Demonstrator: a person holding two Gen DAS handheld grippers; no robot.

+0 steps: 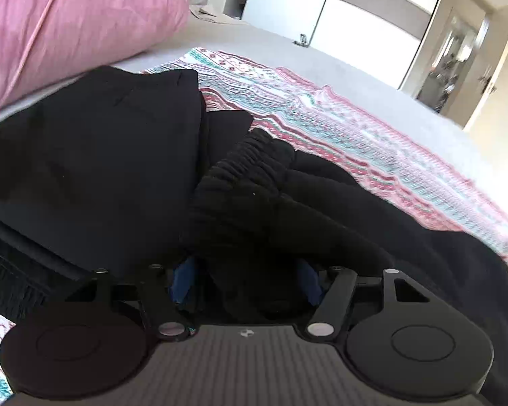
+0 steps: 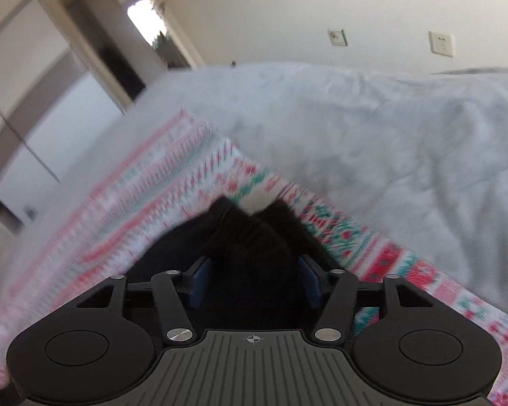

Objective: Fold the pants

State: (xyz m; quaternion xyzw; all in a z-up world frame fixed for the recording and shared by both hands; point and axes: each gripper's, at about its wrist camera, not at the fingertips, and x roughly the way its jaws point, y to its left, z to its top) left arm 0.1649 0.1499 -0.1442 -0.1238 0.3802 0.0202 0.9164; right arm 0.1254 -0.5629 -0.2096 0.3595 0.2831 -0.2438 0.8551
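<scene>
We have the black pants (image 1: 118, 155) bunched on the patterned blanket (image 1: 355, 125) on the bed (image 2: 372, 128). Left hand-held gripper (image 1: 247, 284) and right hand-held gripper (image 2: 252, 280) each pinch thick cloth; bulky grips may slip, skewing the fold.

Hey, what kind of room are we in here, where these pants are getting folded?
Most likely a bedroom. The black pants lie on a patterned blanket spread over a pale bed cover, with a pink pillow beside them and tall wardrobe doors along the far wall.
</scene>
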